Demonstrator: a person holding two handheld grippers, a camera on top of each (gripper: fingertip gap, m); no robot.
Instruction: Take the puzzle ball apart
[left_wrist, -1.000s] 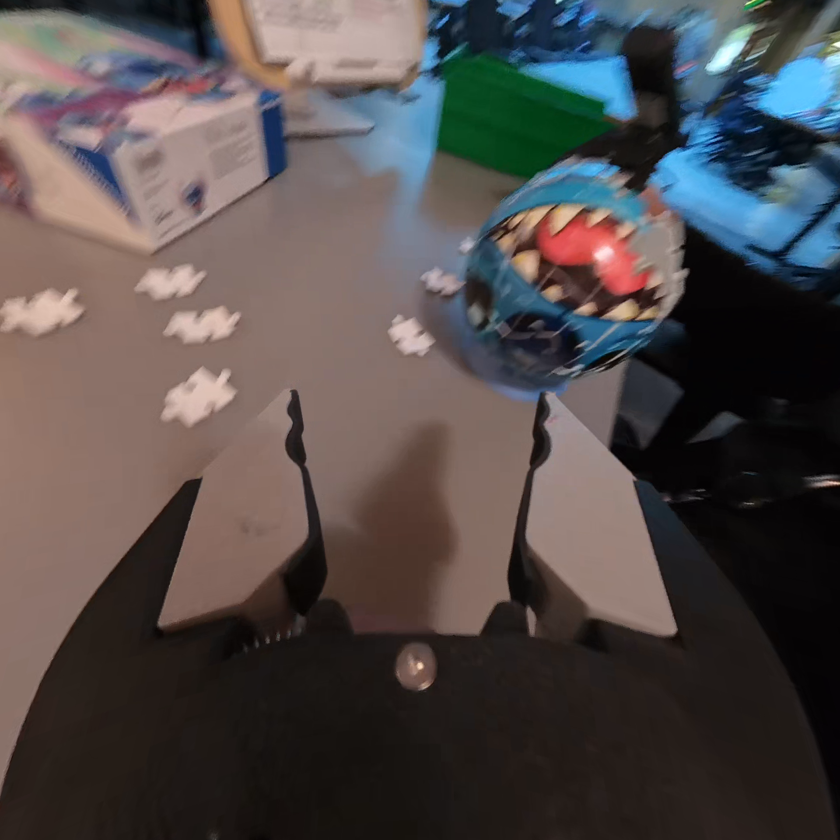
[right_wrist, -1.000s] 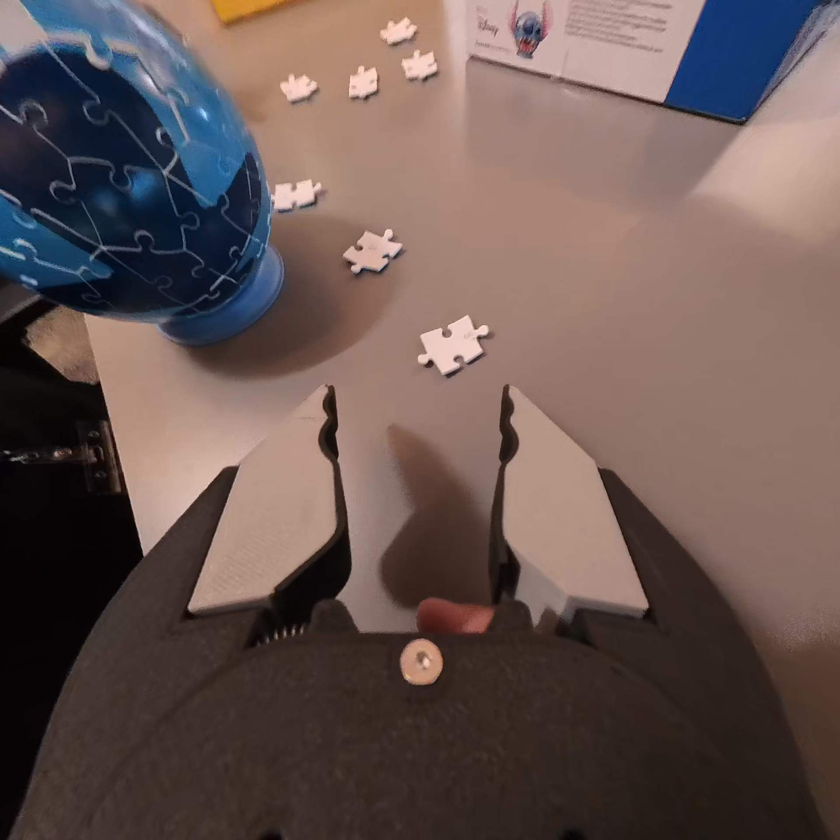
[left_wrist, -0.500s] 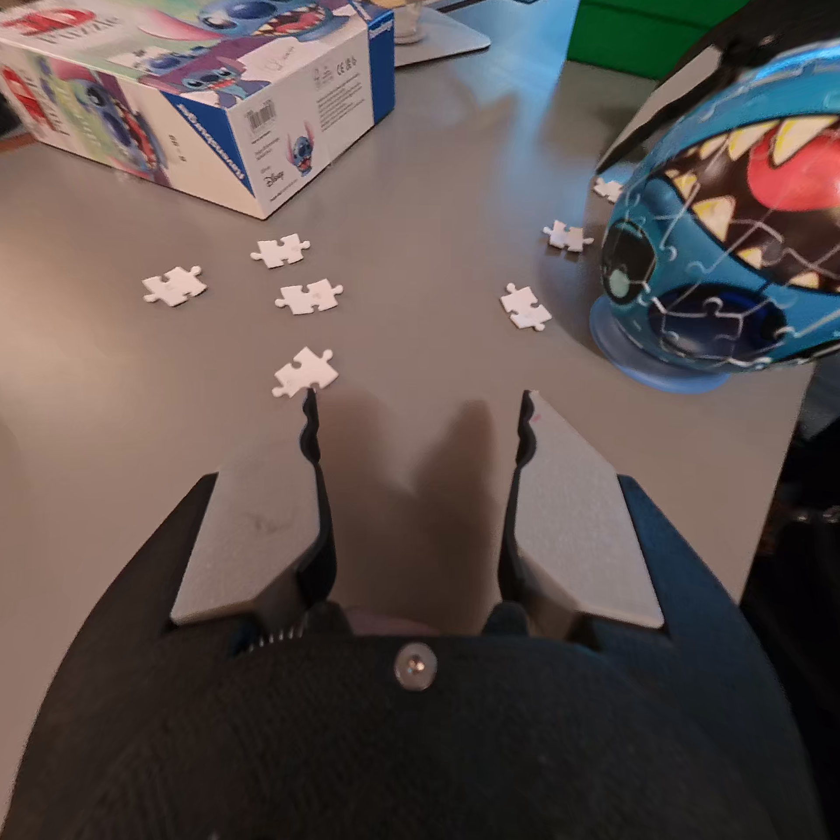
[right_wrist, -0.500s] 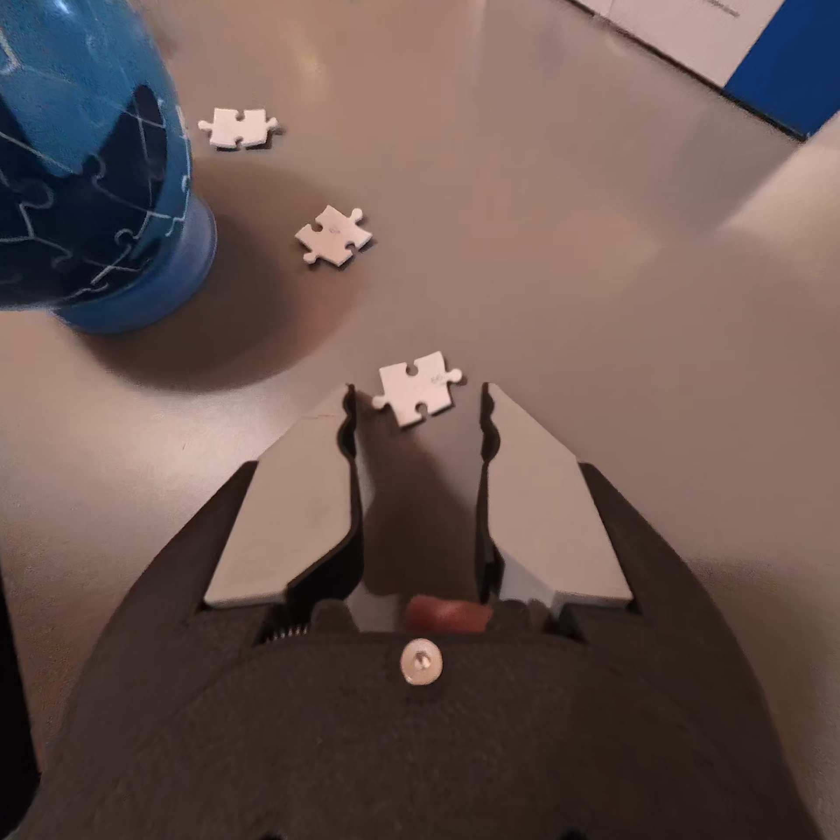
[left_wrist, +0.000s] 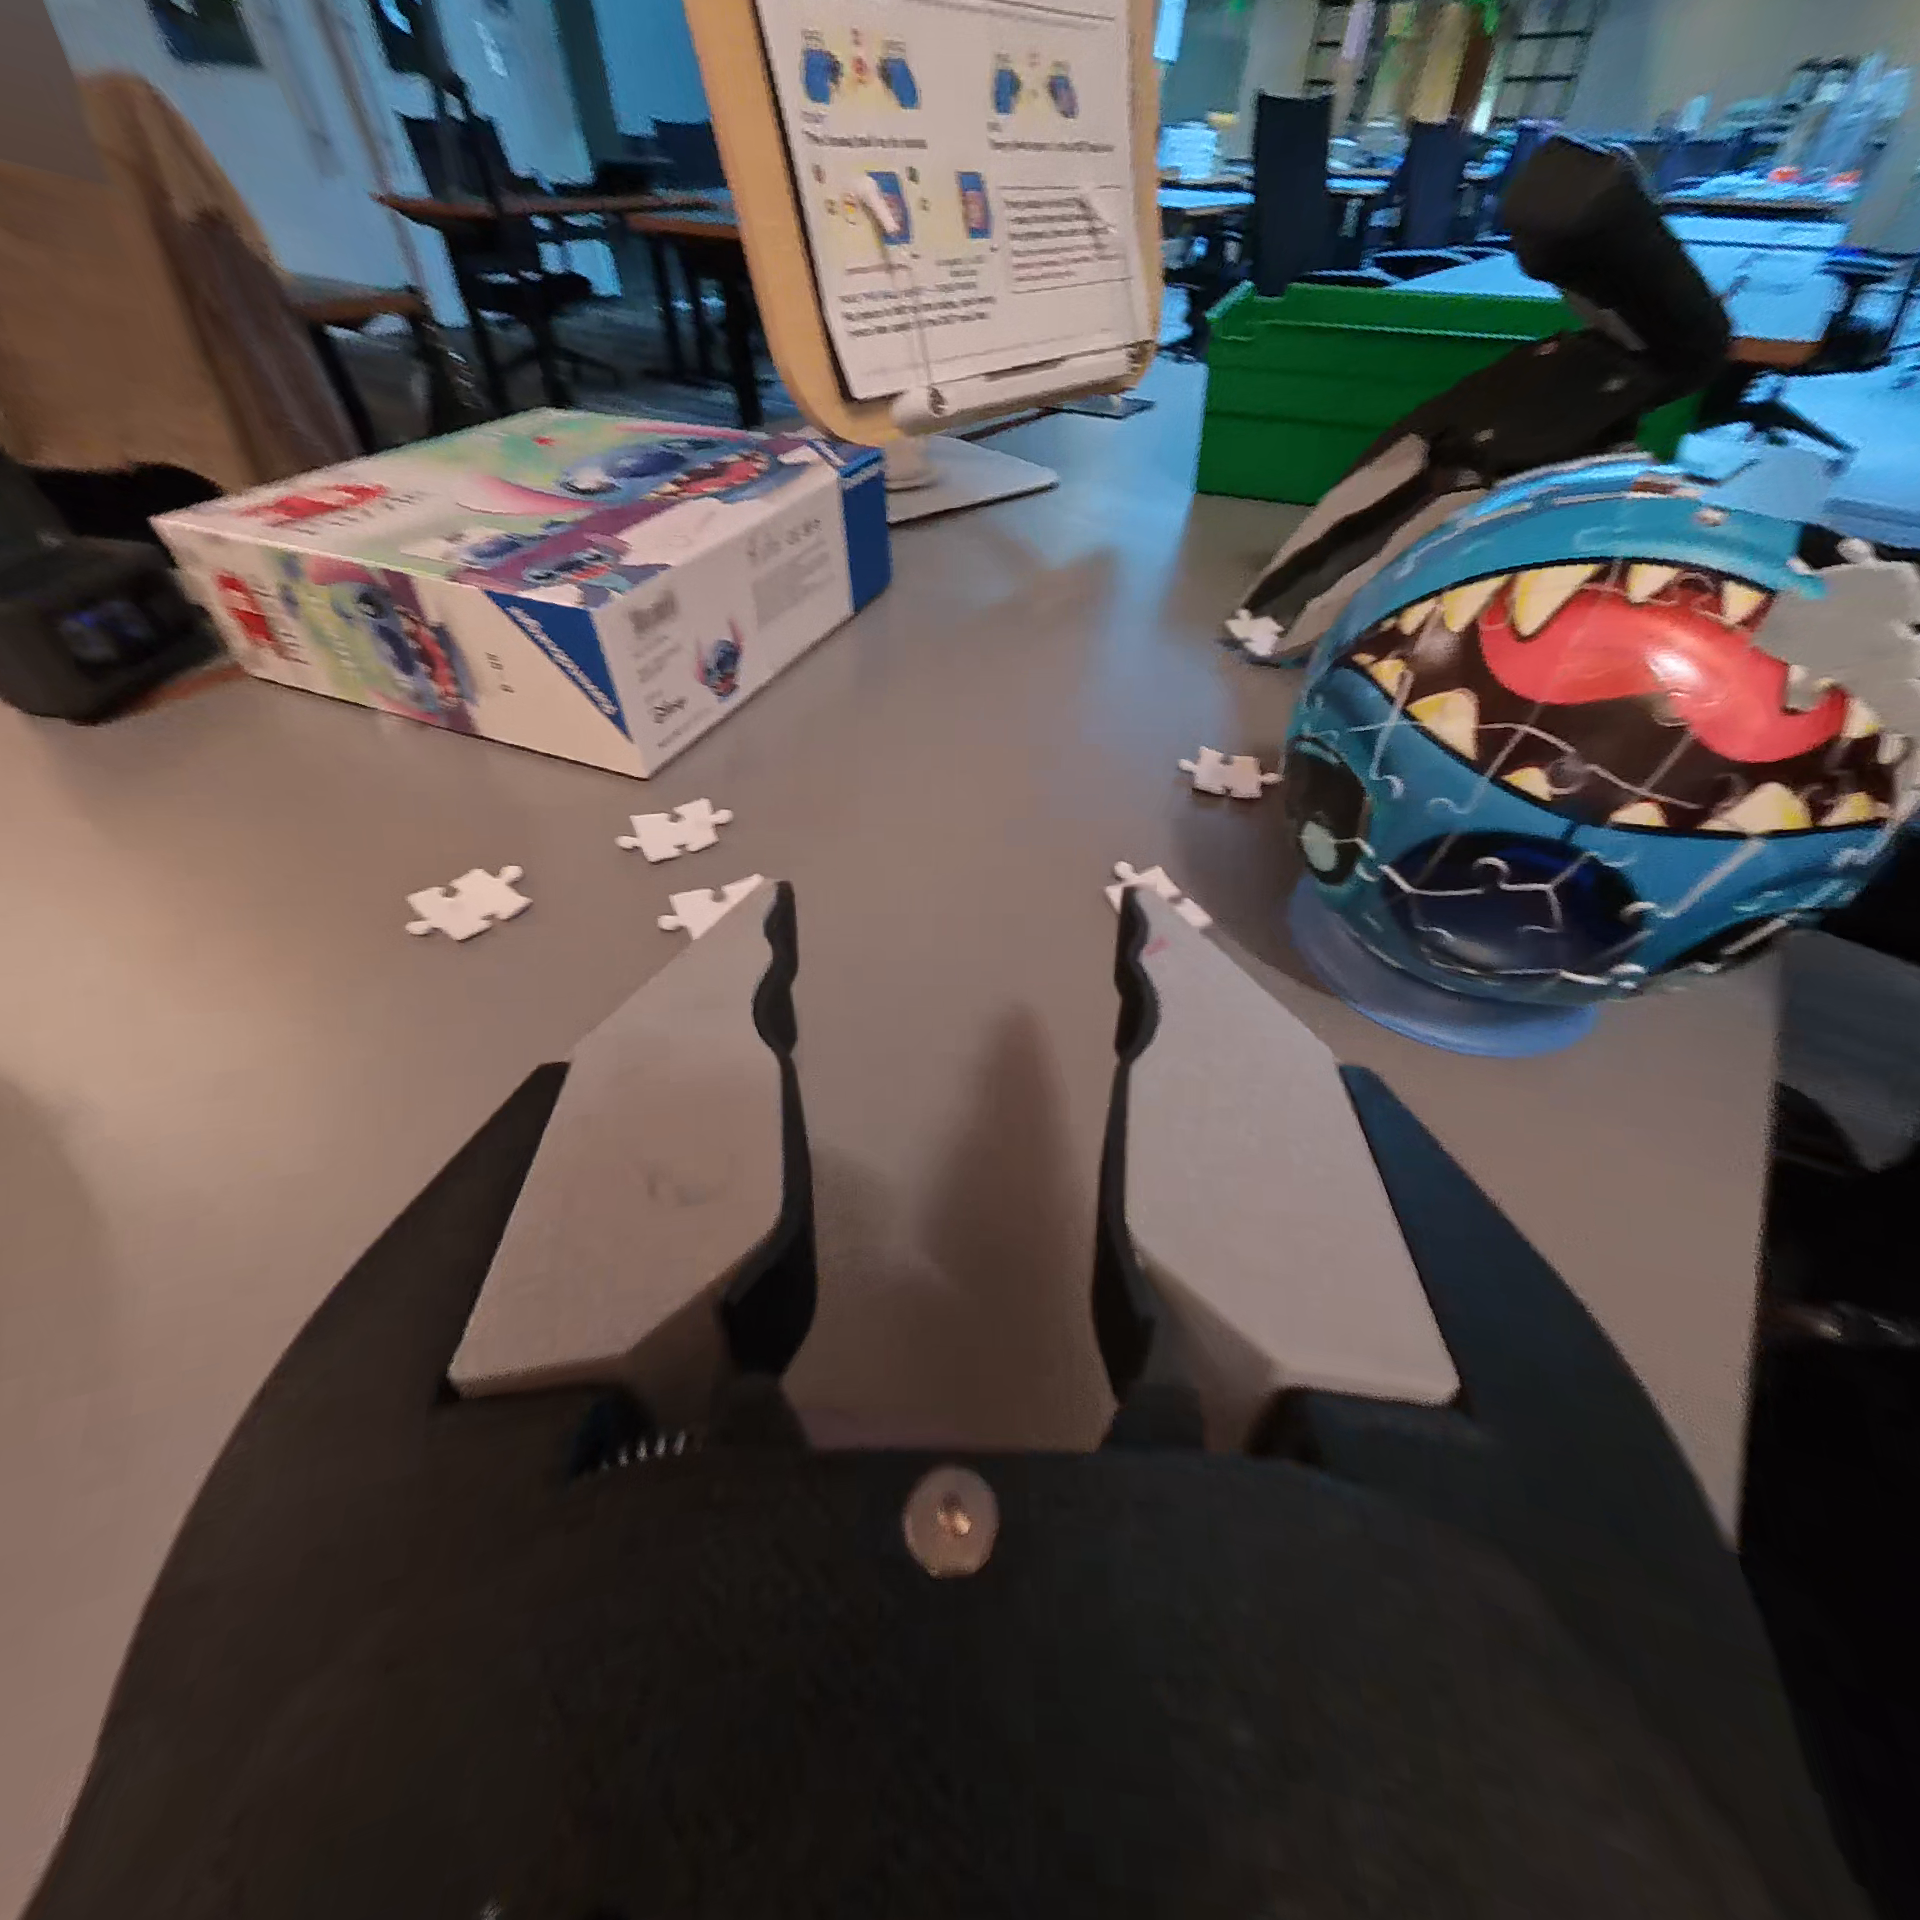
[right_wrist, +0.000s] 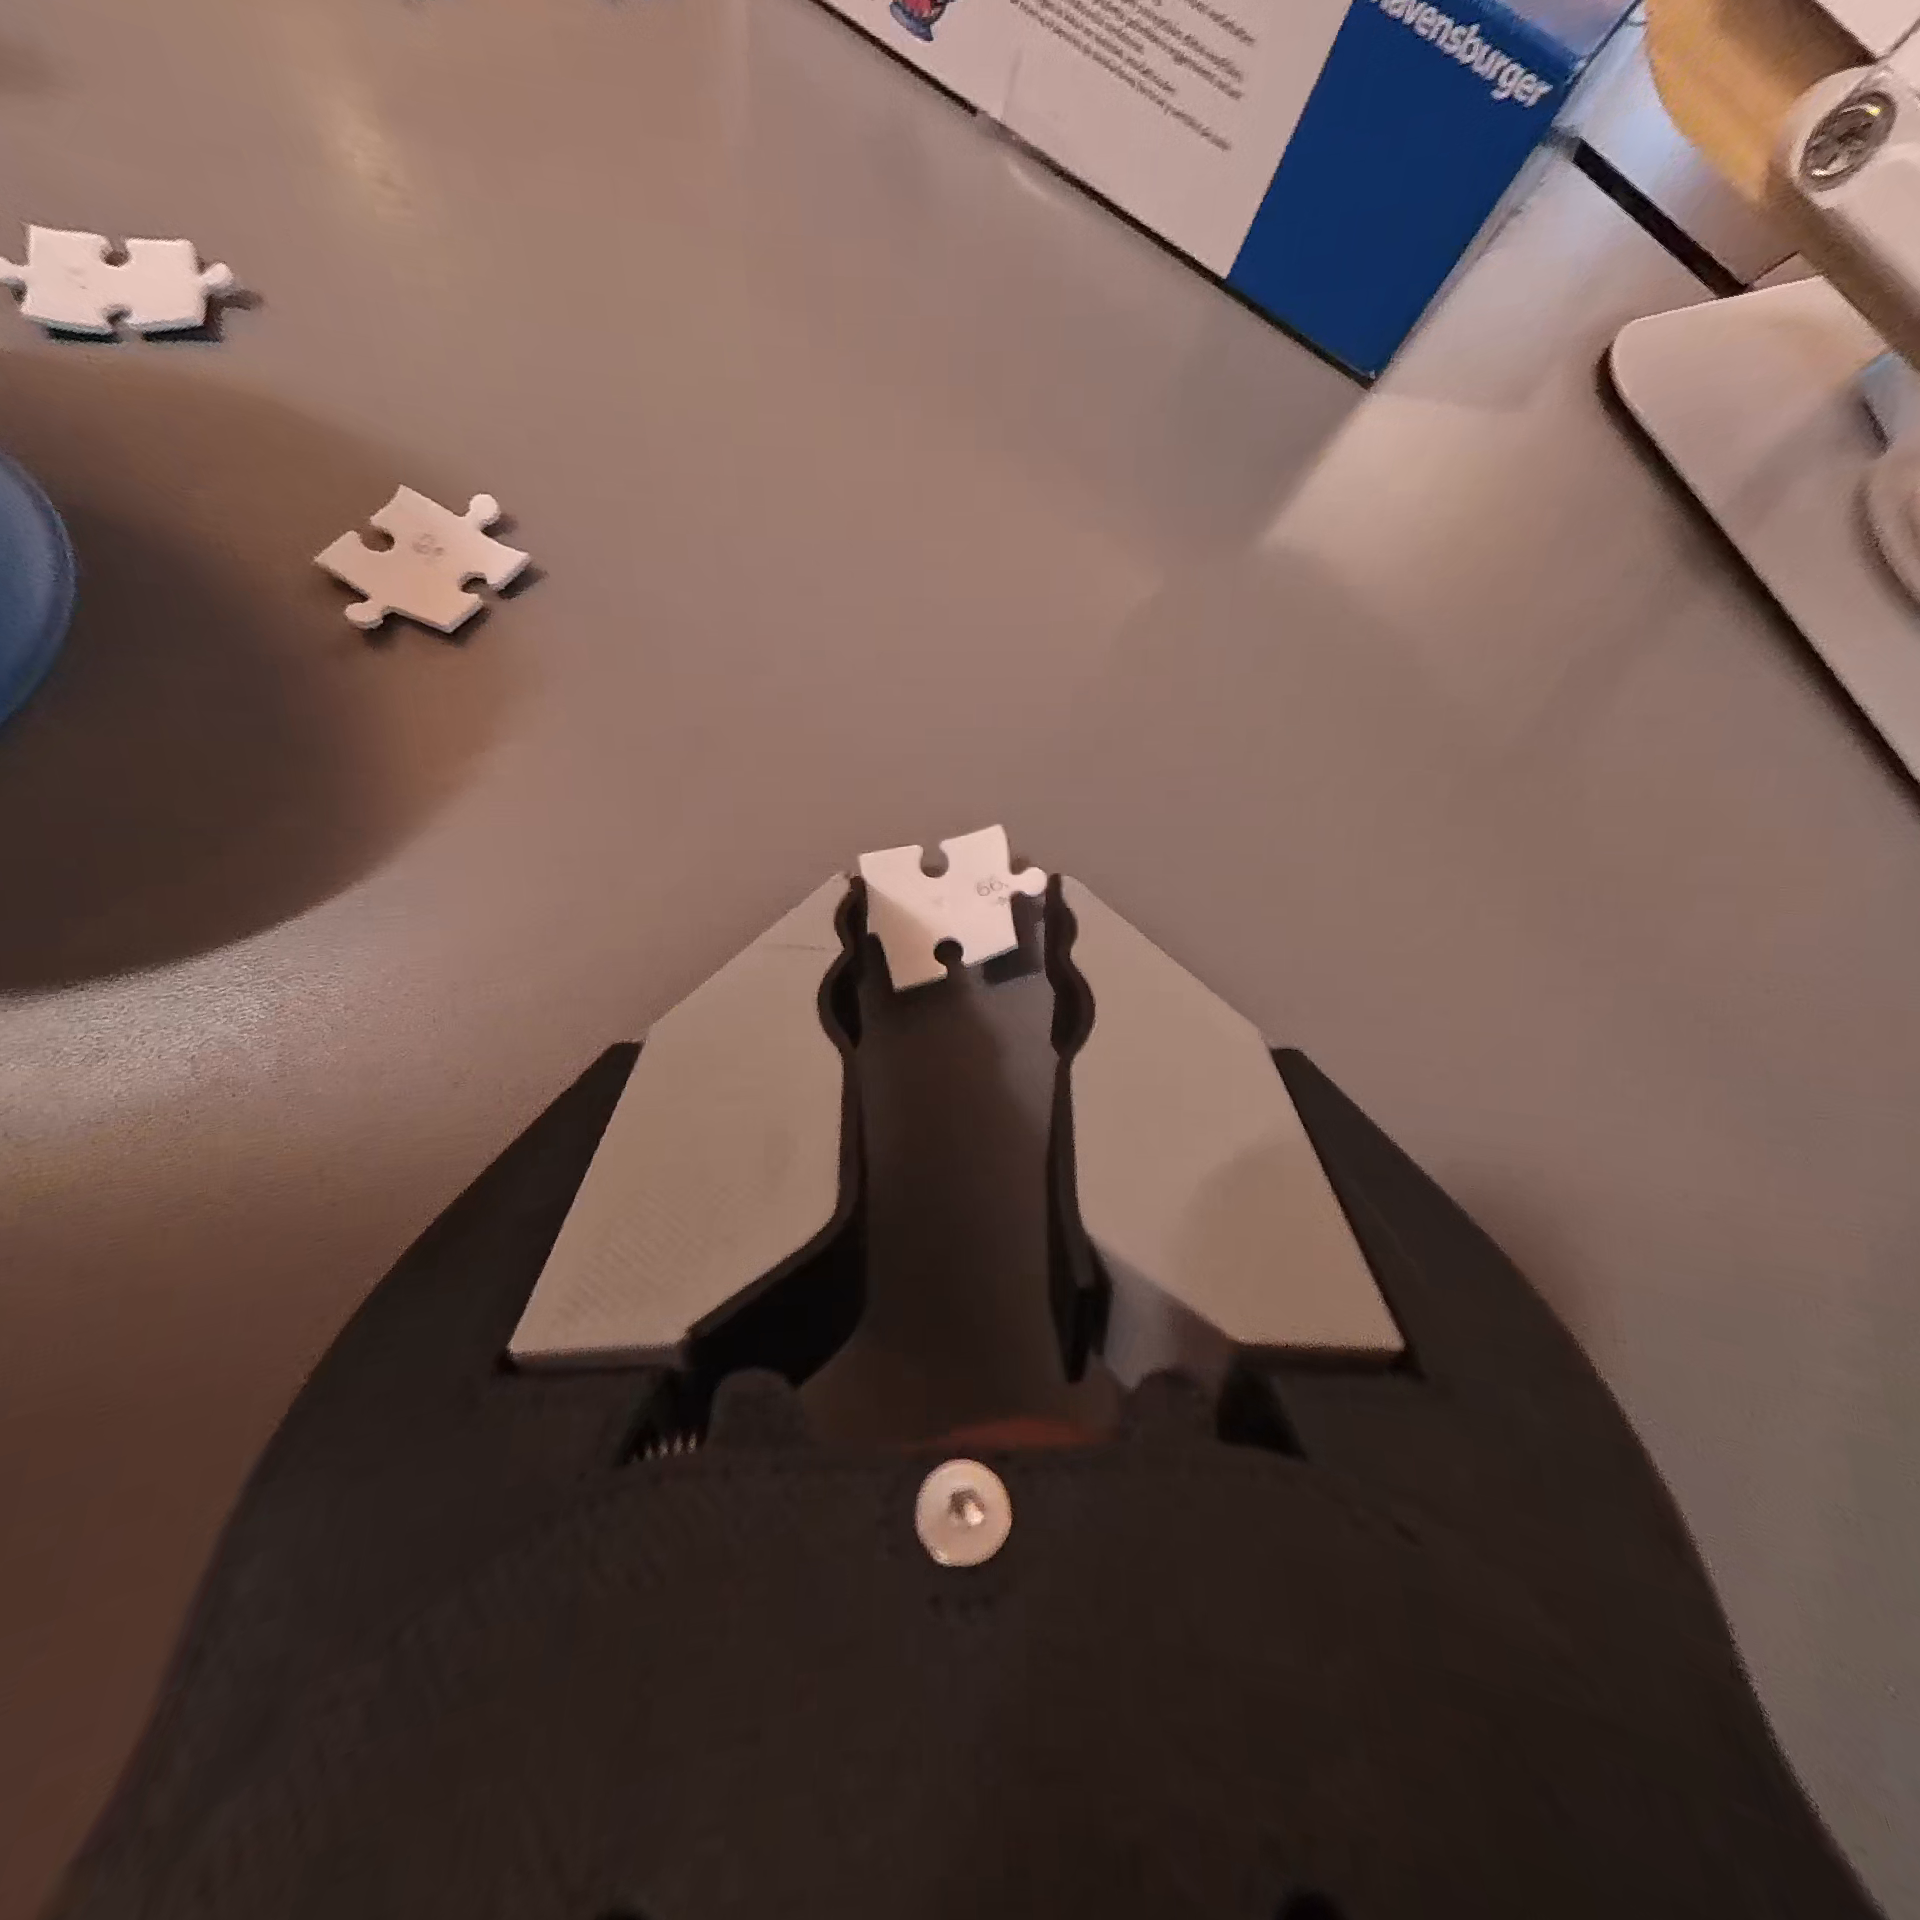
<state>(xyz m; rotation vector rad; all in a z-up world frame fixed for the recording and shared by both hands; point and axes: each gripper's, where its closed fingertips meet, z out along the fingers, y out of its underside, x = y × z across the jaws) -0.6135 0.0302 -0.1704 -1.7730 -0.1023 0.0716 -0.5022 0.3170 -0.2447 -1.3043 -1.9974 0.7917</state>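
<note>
The blue puzzle ball (left_wrist: 1590, 790), printed with a toothy red mouth, stands on its blue base (left_wrist: 1444, 1003) near the table's right edge; several pieces are gone from its top right. My left gripper (left_wrist: 951, 914) is open and empty, left of the ball and low over the table. My right gripper (right_wrist: 951, 894) has its fingers closed against a white puzzle piece (right_wrist: 951, 914) at table level. It also shows in the left wrist view (left_wrist: 1351, 540), behind the ball. Only the base's edge (right_wrist: 21, 582) shows in the right wrist view.
Loose white pieces (left_wrist: 468, 902) (right_wrist: 421, 561) lie scattered on the grey table (left_wrist: 935, 707). The puzzle box (left_wrist: 520, 603) lies at the back left, a document stand (left_wrist: 935, 208) behind it and a green crate (left_wrist: 1351, 395) at the back right. The table's edge runs just right of the ball. Some 30 cm of space lies between my two pairs of fingers.
My right gripper moved forward over the nearest loose piece and narrowed onto it. My left gripper swung away from the ball and tilted up, staying open.
</note>
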